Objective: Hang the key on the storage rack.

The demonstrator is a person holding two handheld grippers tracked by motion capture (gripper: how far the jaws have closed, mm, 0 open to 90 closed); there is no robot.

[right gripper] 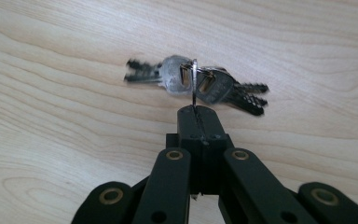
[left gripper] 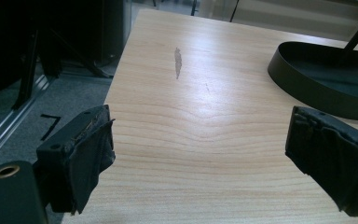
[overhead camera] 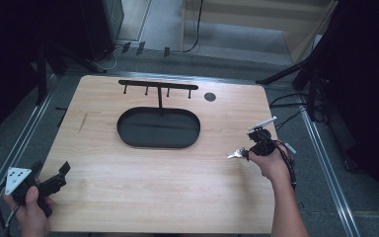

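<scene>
The bunch of keys (right gripper: 196,86) hangs from a metal key ring (right gripper: 194,81), which stands edge-on in the right gripper view. One key points to the left of that view; two or more point to the right. The keys sit just above the wooden table (overhead camera: 143,197); contact with the surface cannot be confirmed. In the high view the keys (overhead camera: 236,154) lie near the table's right edge, toward the person's side.

The right gripper (right gripper: 196,109) has its jaws pressed together on the lower part of the ring, with no gap between the tips. In the high view the right gripper (overhead camera: 246,154) is held by the person's right hand (overhead camera: 271,165), and the keys project from its tip toward the table's centre.

The black oval tray (overhead camera: 128,136) rests at the middle of the table, well apart from the keys. A post rises from its far rim and carries a horizontal hook bar (overhead camera: 158,85) with four short pegs. A round dark hole (overhead camera: 210,97) sits to the right of the bar.

The left gripper (overhead camera: 52,177) is held by the left hand (overhead camera: 29,215) at the table's near left corner. Its jaws are spread wide and grip nothing, as the left gripper view (left gripper: 200,154) shows. That view also shows a small grey mark (left gripper: 177,61) on the wood.
</scene>
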